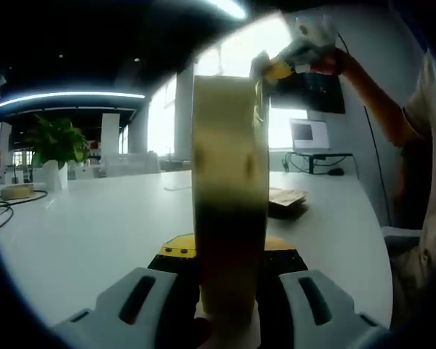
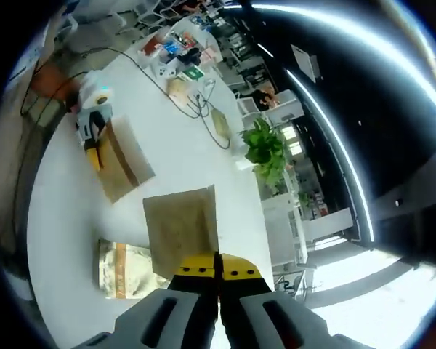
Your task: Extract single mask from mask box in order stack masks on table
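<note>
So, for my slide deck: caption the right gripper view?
Right claw lifts one mask above stacked masks on the white table.

Pale yellow mask box (image 1: 229, 196), tan mask (image 2: 182, 225), white table (image 2: 65, 203), green plant (image 2: 267, 151).

The left hand-held gripper (image 1: 229, 309) clamps the upright mask box (image 1: 229, 196) above the white table (image 1: 94, 233).

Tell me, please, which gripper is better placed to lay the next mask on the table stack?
Right. The right gripper already pinches a single mask above the stack, whereas the left gripper is clamped on the mask box.
</note>
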The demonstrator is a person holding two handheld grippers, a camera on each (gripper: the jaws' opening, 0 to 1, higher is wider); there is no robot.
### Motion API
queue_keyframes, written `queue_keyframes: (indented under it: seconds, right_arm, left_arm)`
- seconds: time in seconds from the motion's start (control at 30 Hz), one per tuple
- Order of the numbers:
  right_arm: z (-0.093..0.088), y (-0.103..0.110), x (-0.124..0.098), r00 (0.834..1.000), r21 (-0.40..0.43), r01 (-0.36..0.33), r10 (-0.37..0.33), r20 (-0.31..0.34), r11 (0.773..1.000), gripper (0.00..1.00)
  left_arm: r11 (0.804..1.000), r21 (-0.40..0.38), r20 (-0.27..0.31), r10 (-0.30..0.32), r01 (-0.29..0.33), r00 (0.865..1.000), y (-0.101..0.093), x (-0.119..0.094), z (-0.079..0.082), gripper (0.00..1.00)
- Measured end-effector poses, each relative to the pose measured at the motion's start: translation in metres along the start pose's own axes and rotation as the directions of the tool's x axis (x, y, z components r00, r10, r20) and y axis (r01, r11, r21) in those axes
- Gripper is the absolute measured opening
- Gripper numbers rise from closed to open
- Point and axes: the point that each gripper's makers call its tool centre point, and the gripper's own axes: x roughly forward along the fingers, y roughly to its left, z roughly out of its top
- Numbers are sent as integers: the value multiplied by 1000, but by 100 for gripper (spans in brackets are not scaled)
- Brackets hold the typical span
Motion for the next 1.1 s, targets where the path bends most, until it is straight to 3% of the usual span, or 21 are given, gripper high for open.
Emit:
queue_keyframes:
  seconds: [0.47, 0.6, 0.9, 1.1]
  right_arm:
    - [-54, 23, 32, 992, 44, 3, 2, -130, 999, 0]
    - [-69, 26, 43, 982, 23, 14, -9, -188, 1000, 0]
    - [-86, 33, 64, 972, 17, 3, 1, -234, 1000, 0]
    - [-94, 26, 70, 959, -31, 39, -46, -279, 999, 0]
  left_arm:
    - [1000, 1, -1, 1, -1, 1000, 0, -1, 0, 20]
    - [1000, 1, -1, 1, -1, 1000, 0, -1, 0, 20]
    - [1000, 2, -1, 1, -1, 1000, -1, -1, 0, 20]
    - [1000, 2, -2, 0, 0, 1000, -1, -1, 0, 20]
